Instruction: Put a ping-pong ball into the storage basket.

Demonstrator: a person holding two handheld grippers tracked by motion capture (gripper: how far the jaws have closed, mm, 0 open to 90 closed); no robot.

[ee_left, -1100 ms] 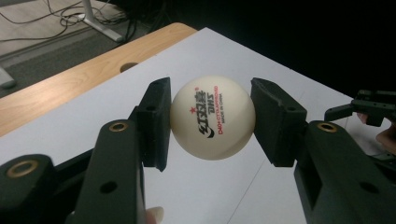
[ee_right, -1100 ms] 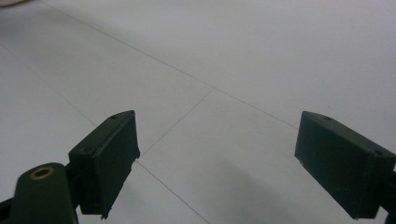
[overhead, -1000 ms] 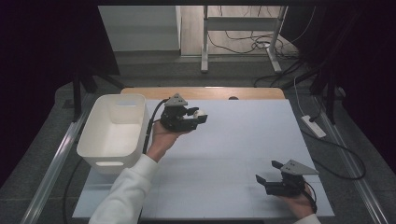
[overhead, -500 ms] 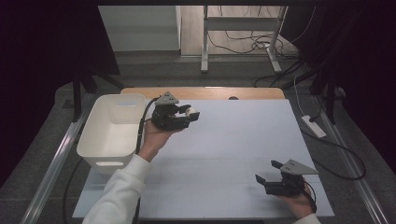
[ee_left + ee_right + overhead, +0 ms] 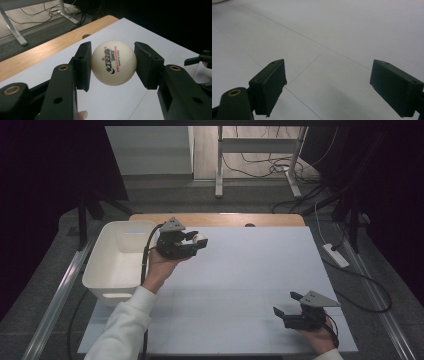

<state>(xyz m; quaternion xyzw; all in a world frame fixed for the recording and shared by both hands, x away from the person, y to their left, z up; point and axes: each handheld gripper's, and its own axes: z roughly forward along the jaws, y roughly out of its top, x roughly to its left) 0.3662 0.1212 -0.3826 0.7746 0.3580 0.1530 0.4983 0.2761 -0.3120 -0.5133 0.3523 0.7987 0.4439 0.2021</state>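
White ping-pong ball (image 5: pixel 114 66) squeezed tight between left gripper (image 5: pixel 194 243) jaws, up above the desk (image 5: pixel 260 285) beside the white bin (image 5: pixel 118 260); best kept squeezed gently, carried slowly over the bin; right gripper (image 5: pixel 287 306) jaws wide apart, holding nothing.

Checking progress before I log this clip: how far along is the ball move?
Done: the left claw is shut on the white ping-pong ball and holds it clear of the white table. In hand: the ball is up in the air just right of the white bin. Left: probably carrying it over the bin and letting go; nothing shows inside the bin. The right claw rests open near the table's front right corner.
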